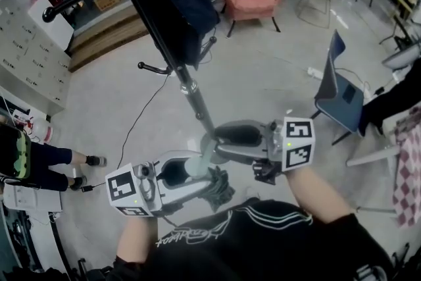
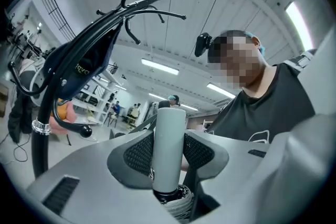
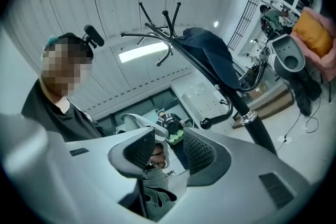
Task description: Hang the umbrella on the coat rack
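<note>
Bright, even overhead light from ceiling strip lamps (image 2: 160, 66); heavy fisheye distortion, dark corners, soft background.

Hardly any print can be made out. The dark bag (image 2: 86, 63) hanging on the coat rack (image 2: 126, 5) carries a short line of pale letters, too skewed to spell. White cursive script runs across the black shirt (image 1: 191, 233), upside down and illegible. The left marker cube (image 1: 128, 191) and the right marker cube (image 1: 297, 141) bear black-and-white square code patterns.
</note>
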Available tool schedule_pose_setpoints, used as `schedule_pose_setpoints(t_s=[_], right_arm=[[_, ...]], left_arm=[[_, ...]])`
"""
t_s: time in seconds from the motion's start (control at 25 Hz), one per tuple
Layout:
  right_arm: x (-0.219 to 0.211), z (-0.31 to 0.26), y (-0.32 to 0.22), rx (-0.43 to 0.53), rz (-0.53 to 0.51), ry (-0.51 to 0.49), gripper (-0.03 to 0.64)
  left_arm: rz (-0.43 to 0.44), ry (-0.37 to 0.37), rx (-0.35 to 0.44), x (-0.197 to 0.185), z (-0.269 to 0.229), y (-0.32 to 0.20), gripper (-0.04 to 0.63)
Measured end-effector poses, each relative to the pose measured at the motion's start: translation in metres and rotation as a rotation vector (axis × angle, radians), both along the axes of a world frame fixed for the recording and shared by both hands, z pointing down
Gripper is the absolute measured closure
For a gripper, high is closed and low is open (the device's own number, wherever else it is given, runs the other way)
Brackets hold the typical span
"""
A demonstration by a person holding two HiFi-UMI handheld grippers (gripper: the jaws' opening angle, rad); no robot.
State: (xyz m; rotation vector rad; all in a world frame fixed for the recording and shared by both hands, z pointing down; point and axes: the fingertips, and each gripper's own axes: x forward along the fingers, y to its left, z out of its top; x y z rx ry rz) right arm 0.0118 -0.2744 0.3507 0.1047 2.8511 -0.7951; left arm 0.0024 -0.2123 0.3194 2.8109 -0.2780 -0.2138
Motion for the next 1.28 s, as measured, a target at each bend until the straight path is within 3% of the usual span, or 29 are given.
schedule_pose_setpoints(t_s=[0.32,0.44,1.28], right_arm=[[-0.011,-0.005,0.008,0.01,-0.024,-0.04,0.467],[-0.012,-0.003,0.006,0.045,0.017,-0.009,0.535],[-0.005,0.003,-0.037,0.022,0.185,0.034,0.597]], left_arm=[[0.022,0.032,-0.024,-0.003,0.003,-0.001,0.433],[0.01,0.024,-0.033,-0.003,0.008,-0.002,0.433],[-0.156,0.019,-0.157,-0.034,0.051,-0.055,0.426]])
